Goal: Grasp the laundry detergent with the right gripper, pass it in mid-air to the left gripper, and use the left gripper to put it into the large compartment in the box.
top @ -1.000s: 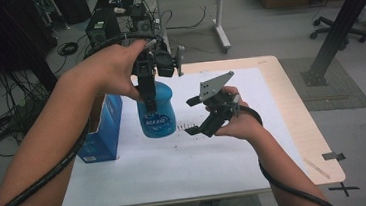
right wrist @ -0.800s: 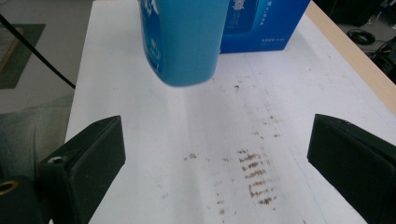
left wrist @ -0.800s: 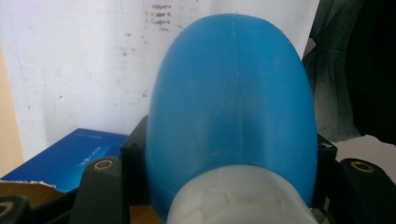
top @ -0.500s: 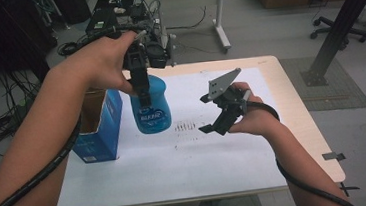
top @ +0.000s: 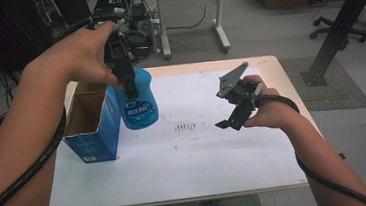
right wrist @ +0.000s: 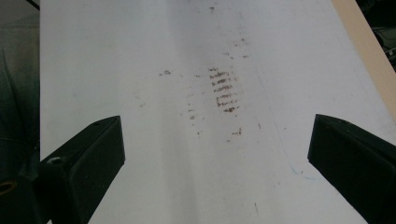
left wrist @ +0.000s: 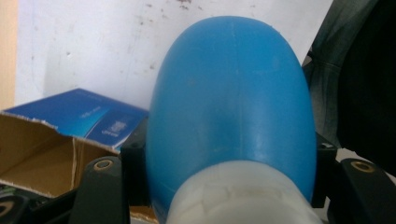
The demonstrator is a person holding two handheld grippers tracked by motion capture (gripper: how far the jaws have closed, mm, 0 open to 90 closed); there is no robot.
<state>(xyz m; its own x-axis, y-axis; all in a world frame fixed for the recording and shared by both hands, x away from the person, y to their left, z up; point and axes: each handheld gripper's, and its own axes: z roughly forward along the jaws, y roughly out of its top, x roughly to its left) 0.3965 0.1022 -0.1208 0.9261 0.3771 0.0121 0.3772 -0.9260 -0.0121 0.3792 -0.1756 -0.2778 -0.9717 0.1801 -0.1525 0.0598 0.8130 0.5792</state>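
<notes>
Above table, bottle (top: 138, 103) hangs upright

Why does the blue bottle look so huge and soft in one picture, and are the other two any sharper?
In the left gripper view the blue bottle sits right against the lens, so it looms large and slightly soft, with a pale sheen. The high view is dim and grainy, the left gripper dark against the bottle. The right gripper view is bright, with the brown smudges on the white sheet fairly crisp.

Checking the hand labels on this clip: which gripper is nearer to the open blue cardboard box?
Left. The left gripper, shut on the blue plastic bottle, hangs just beside the open blue cardboard box. The right gripper is open over the white sheet, well to the box's right.
</notes>
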